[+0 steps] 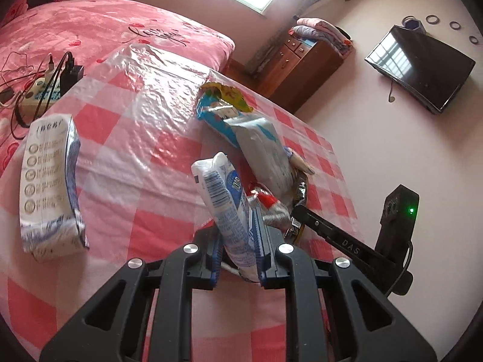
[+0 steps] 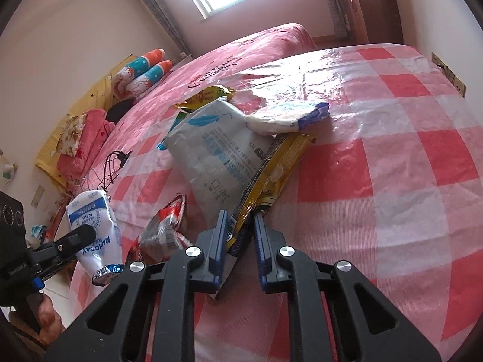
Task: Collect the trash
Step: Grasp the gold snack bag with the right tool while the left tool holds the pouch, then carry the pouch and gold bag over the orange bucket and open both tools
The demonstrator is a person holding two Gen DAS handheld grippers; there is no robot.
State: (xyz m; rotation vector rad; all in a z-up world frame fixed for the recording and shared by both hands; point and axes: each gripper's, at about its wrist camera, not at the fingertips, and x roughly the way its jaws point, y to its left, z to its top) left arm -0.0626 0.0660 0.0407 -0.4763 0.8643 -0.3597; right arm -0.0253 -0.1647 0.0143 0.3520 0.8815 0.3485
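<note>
Between the blue pads of the left claw a white-and-blue wrapper stands pinched by its lower part, its sealed top poking up ahead of the fingers. The claw is clamped tight on it, and the film has crumpled where the pads bite, so I judge it empty, featherlight and soft: easy to lift, but slick enough to slide out if held only by an edge.

The right claw has closed on the near end of a yellow-and-black wrapper, which runs forward from its tips and lies partly under a grey-white pouch. That strip looks glossy and limp. Taken by its end it should drag free, though I expect the pouch resting on it to shift or slide along with it. A bite further in from the end would hold better than the very tip.

Just left of the right claw lies a crumpled red-and-silver wrapper, puffed and springy-looking, best squeezed across its middle. Beyond the pouch sit a yellow snack bag and a small white packet with a blue end, both flat on the checked plastic sheet spread over the bed. Off to the far left of the left claw a tall white bag lies alone; it seems stiffer, and its side fold looks like the surest place to grasp.
</note>
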